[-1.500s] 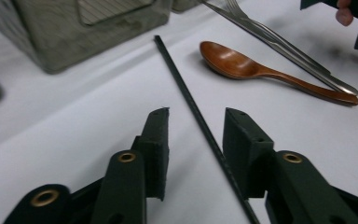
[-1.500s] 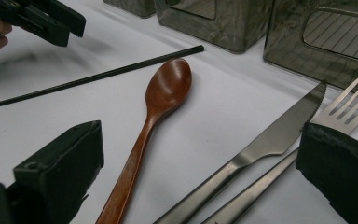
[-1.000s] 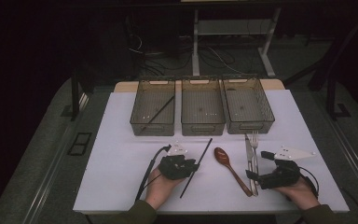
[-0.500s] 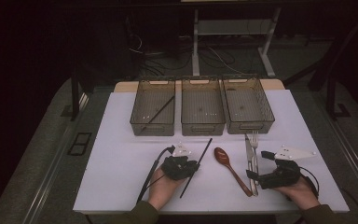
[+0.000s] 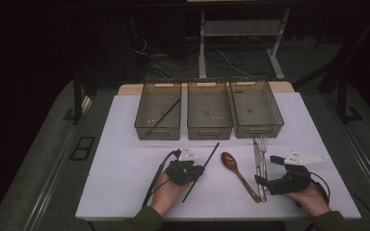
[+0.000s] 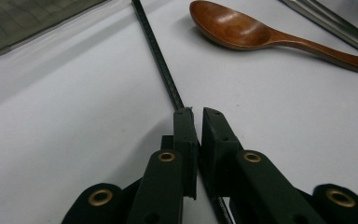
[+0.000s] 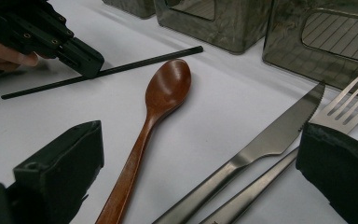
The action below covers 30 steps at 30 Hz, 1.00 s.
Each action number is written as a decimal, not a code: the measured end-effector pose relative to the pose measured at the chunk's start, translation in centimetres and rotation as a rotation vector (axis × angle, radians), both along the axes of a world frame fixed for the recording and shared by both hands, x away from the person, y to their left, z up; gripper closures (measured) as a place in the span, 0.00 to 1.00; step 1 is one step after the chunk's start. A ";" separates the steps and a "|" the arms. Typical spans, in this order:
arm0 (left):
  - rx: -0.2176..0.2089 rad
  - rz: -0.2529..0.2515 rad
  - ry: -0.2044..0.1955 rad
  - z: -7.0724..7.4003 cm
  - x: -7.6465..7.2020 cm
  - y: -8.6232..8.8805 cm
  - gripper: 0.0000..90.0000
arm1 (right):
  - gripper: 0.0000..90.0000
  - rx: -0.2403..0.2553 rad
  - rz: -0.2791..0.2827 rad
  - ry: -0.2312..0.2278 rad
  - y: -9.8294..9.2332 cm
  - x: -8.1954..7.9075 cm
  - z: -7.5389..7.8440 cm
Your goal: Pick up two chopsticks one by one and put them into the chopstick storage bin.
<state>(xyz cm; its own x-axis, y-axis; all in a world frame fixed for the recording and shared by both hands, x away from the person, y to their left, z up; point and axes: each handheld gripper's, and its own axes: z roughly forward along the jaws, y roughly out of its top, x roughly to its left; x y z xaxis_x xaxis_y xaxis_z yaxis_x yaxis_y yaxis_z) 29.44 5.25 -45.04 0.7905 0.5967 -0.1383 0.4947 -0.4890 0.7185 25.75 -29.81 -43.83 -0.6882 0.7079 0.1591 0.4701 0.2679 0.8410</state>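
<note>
The left gripper (image 5: 198, 171) is resting low on the bench (image 5: 125, 159), just left of the wooden spoon (image 5: 238, 174). Its jaws have just been closing and are now pressed in on a black chopstick (image 5: 203, 168), which is passing between them. In the left gripper view the chopstick (image 6: 161, 60) is running out from between the jaw tips and away across the white surface, with the spoon bowl (image 6: 228, 28) lying to its right. The pinch is falling toward the near half of the stick; the far end is pointing at the gap between the left tray (image 5: 158, 126) and the middle tray (image 5: 209, 130). The stick is lying flat on the bench, slanted, close beside the spoon but apart from it.

The right gripper (image 5: 262, 182) is sitting to the right of the spoon, its jaws spread wide. In the right gripper view the spoon handle (image 7: 130, 163), a steel knife (image 7: 261, 144) and a fork (image 7: 345, 112) are lying in the gap between the two jaws, none of them clamped. The left gripper (image 7: 81, 58) is appearing there farther off, beyond the spoon, closed over the chopstick (image 7: 135, 65).

A second black chopstick (image 5: 164, 117) is lying slantwise inside the left tray, well beyond the spoon. The right tray (image 5: 260, 130) is standing beyond the knife (image 5: 257, 156) and fork (image 5: 263, 151).
</note>
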 end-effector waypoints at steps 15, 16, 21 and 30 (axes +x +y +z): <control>0.023 0.063 -0.033 -0.3 -0.9 -0.6 0.92 | 0.00 -0.005 -0.001 0.001 0.2 0.0 0.0; 0.021 0.064 -0.030 -0.3 -0.9 -0.6 0.93 | 0.00 -0.006 -0.002 0.001 0.2 0.0 0.0; 0.000 0.059 -0.014 -0.3 -0.8 -0.6 0.95 | 0.00 -0.006 -0.003 -0.001 0.1 0.0 0.0; -0.022 0.059 -0.018 -0.2 -0.5 -0.2 0.95 | 0.00 -0.003 0.001 -0.006 0.1 -0.1 0.0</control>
<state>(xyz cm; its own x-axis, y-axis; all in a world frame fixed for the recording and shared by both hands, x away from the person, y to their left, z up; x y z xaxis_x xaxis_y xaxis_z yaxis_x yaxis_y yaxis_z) 28.99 5.07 -45.23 0.7562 0.6395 -0.1383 0.5096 -0.4430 0.7376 25.70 -29.74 -43.79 -0.6898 0.7077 0.1531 0.4650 0.2709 0.8429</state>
